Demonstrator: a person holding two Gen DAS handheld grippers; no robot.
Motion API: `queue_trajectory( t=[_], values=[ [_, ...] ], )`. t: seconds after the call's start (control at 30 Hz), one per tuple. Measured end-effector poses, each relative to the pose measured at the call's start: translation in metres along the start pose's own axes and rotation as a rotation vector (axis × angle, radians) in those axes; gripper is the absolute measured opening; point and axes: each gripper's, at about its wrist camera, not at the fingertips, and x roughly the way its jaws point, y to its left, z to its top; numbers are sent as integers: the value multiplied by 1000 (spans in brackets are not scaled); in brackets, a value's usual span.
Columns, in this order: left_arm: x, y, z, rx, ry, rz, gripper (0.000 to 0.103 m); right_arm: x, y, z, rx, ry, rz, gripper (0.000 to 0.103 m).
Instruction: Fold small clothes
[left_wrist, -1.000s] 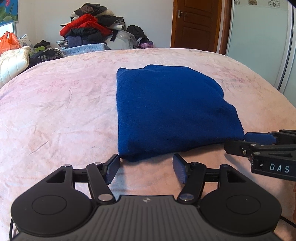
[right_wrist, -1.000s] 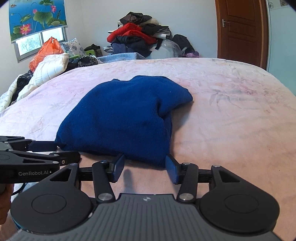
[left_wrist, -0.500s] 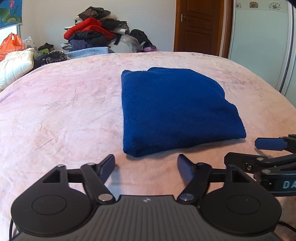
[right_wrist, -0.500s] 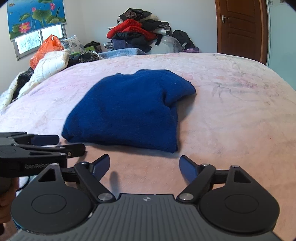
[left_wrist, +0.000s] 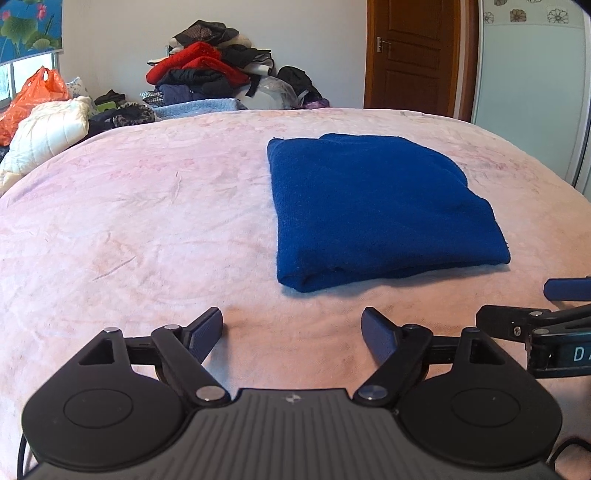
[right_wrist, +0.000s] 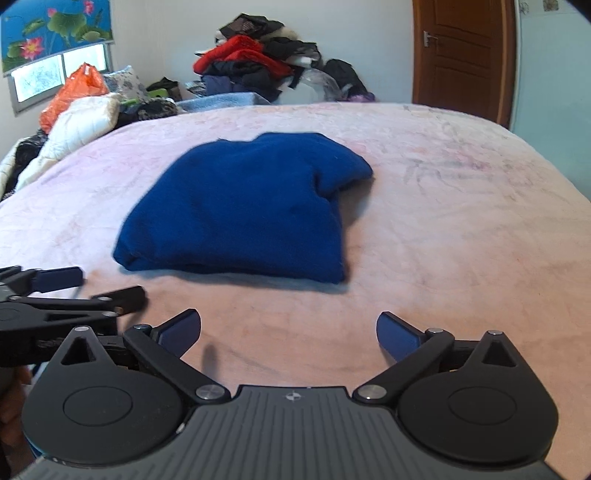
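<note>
A dark blue knitted garment (left_wrist: 373, 206) lies folded into a thick rectangle on the pink bed cover (left_wrist: 147, 229); it also shows in the right wrist view (right_wrist: 243, 206). My left gripper (left_wrist: 293, 332) is open and empty, a short way in front of the garment's near fold. My right gripper (right_wrist: 288, 334) is open and empty, also short of the garment. The right gripper shows at the right edge of the left wrist view (left_wrist: 546, 310), and the left gripper at the left edge of the right wrist view (right_wrist: 74, 288).
A heap of red, black and grey clothes (left_wrist: 210, 77) lies beyond the far edge of the bed. A white quilted item (left_wrist: 48, 136) and an orange bag (left_wrist: 33, 99) are at the far left. A brown door (left_wrist: 417, 55) and a pale wardrobe (left_wrist: 532, 74) stand at the right.
Both grippers have opened wider and drawn back from the garment's near edge. The garment lies still on the bed.
</note>
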Motion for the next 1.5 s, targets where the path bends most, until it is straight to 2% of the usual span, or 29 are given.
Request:
queue_trajectory(
  t=[0.1,0.3,0.5,0.63,1.5],
  values=[
    [1,0,-1,9,-3,16,87,4,-4,-3,9,10,-4,103],
    [1,0,-3,-3,-3,18,88,6,-2,-4,-14,9,-11,103],
    [3,-1,-5,-5,-5,35,97,10,-9,-4,-3,-5,-29,103],
    [4,0,-6,-11,0,37,101,11,-6,-8,-39,-21,-39,103],
    [5,4,-9,-29,-6,18,103,12,-1,-12,-72,-33,-62,103]
  ],
)
